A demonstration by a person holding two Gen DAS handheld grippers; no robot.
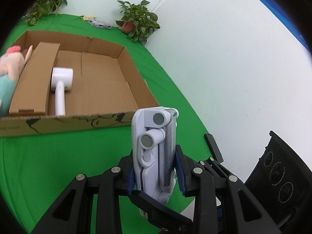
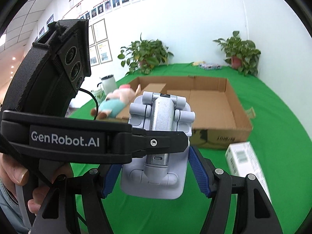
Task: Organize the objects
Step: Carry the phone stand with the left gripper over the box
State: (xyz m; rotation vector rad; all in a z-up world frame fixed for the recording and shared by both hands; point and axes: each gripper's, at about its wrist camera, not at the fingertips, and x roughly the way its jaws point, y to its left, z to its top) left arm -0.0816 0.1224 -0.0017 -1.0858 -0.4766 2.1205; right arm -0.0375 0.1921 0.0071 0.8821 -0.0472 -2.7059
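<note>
Table (image 1: 58,165): a green cloth covers it, and I see it run from my 6 o'clock out to the white wall at 12.
Cardboard box (image 1: 124,89): an open, shallow tray sitting on the cloth at about 10 o'clock in my left view and 1 o'clock in my right view (image 2: 232,105); a loose cardboard panel (image 1: 37,80) leans inside its left part.
Potted plants: one (image 1: 138,19) stands at 12 o'clock beyond the box against the wall, another (image 1: 48,2) at 11 o'clock.
Plush toy (image 1: 7,76): pink head and teal body, at the box's left edge, 9 o'clock in my left view.
White handheld device (image 1: 60,85): lies in the box beside the panel, handle pointing toward me.
Carton (image 2: 245,159): a white printed box on the cloth at 4 o'clock in my right view, in front of the cardboard box.
Folding stand (image 1: 154,148): the pale grey piece I am handling, held above the cloth in front of the box, at centre in both views (image 2: 161,136).
Left gripper (image 1: 156,173): clamped tight on the stand's narrow sides, blue pads pressed against it.
Right gripper (image 2: 154,177): about half spread, its blue pads flanking the stand's wide base; I cannot tell whether they press on it.
Hand (image 2: 21,183): fingers wrapped on the left tool's handle at 8 o'clock in my right view.
</note>
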